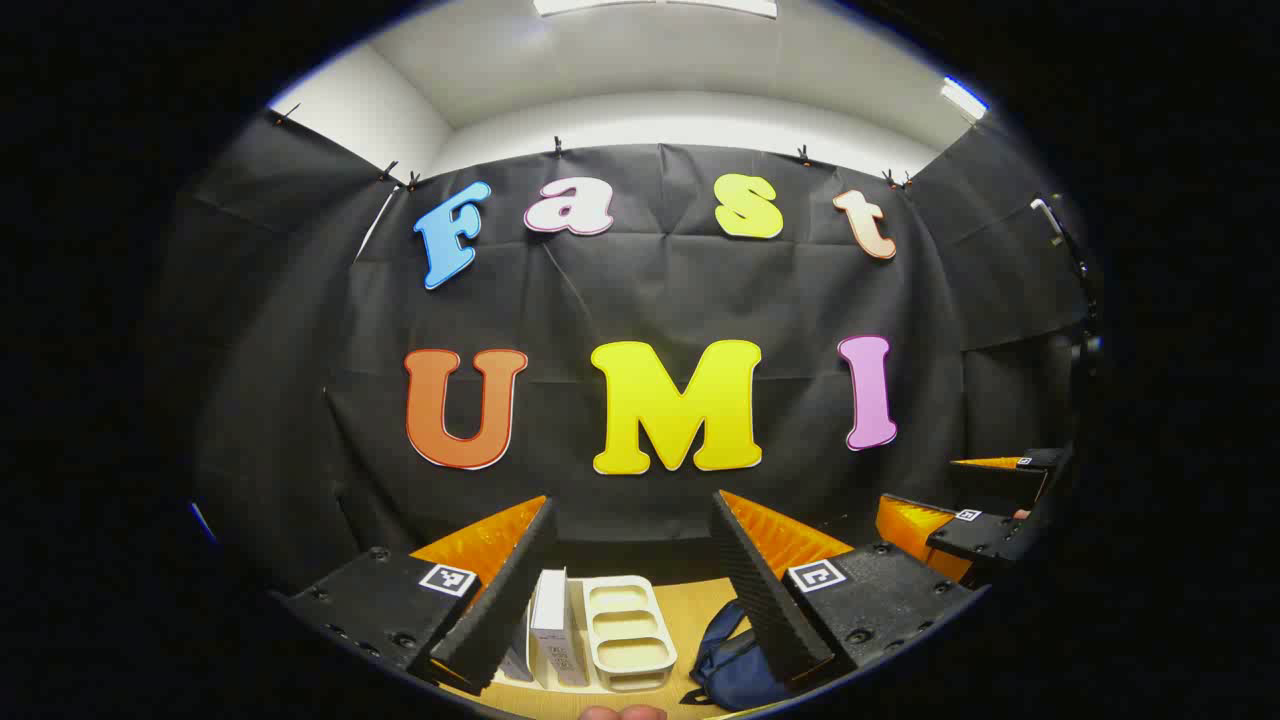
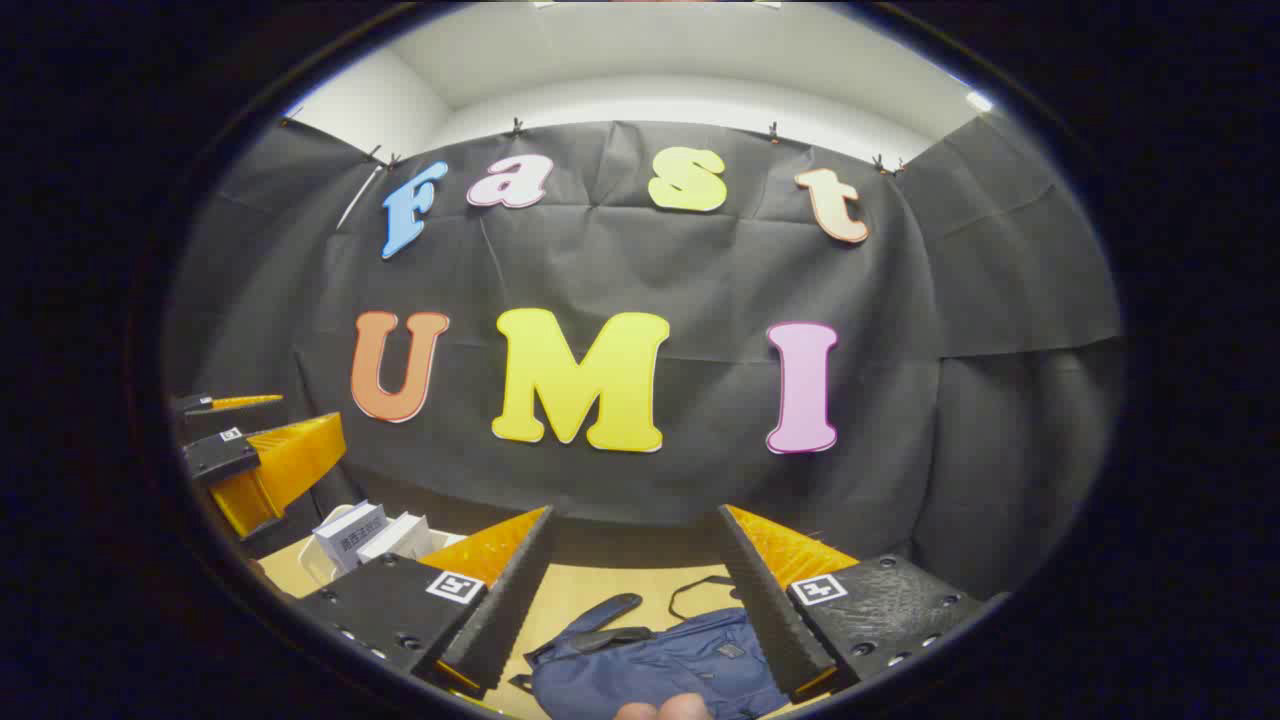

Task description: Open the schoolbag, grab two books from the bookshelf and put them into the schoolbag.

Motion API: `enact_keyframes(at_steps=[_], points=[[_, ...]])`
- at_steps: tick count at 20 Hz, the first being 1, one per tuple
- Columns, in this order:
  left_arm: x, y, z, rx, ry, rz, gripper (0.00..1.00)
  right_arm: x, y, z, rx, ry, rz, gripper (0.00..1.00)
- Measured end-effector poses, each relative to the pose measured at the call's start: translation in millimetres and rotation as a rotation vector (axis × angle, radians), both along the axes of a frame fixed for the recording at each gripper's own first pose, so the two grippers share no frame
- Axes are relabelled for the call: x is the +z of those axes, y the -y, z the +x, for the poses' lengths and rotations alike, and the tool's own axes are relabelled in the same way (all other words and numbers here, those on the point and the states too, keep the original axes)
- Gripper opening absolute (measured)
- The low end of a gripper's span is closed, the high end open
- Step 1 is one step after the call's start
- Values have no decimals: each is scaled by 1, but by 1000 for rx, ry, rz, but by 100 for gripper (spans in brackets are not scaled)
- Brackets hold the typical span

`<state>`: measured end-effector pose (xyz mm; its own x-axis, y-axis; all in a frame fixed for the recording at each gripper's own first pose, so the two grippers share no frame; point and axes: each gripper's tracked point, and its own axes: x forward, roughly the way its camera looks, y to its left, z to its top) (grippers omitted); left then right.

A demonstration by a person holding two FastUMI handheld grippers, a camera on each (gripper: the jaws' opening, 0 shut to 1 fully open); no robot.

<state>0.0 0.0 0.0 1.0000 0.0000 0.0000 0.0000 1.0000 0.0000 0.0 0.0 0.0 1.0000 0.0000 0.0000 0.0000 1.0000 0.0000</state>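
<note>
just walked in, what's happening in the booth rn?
A person holds a gripper in each hand above a wooden table, both open and empty. The left gripper looks down at the white bookshelf with books standing in it. The right gripper hangs over the blue schoolbag, which lies on the table and looks closed. No book is in the bag that I can see.

My tabletop (image 1: pixel 690 605) is light wood. On it stands a white bookshelf (image 1: pixel 625 630) with open slots; I take it as my landmark. Two white books (image 1: pixel 550 625) stand upright in it, at its left end in my left gripper view. The blue schoolbag (image 2: pixel 660 660) lies flat on the tabletop just right of the bookshelf, its strap (image 2: pixel 700 585) trailing toward the wall.
</note>
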Motion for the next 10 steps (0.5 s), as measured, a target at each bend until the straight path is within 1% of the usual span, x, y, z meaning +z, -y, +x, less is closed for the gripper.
enact_keyframes(at_steps=[1,2,3,4,10], points=[[1,1,2,-3,4,-1,97,2,-2,1,2,3,0,98],[1,2,3,-6,5,0,97,2,-3,2,5,5,-2,98],[2,2,4,-9,6,0,97,3,-4,2,5,6,-6,95],[2,2,6,-11,8,0,97,4,-5,2,7,8,-6,98],[3,1,8,-18,11,5,97,3,-8,2,8,-4,-10,98]])
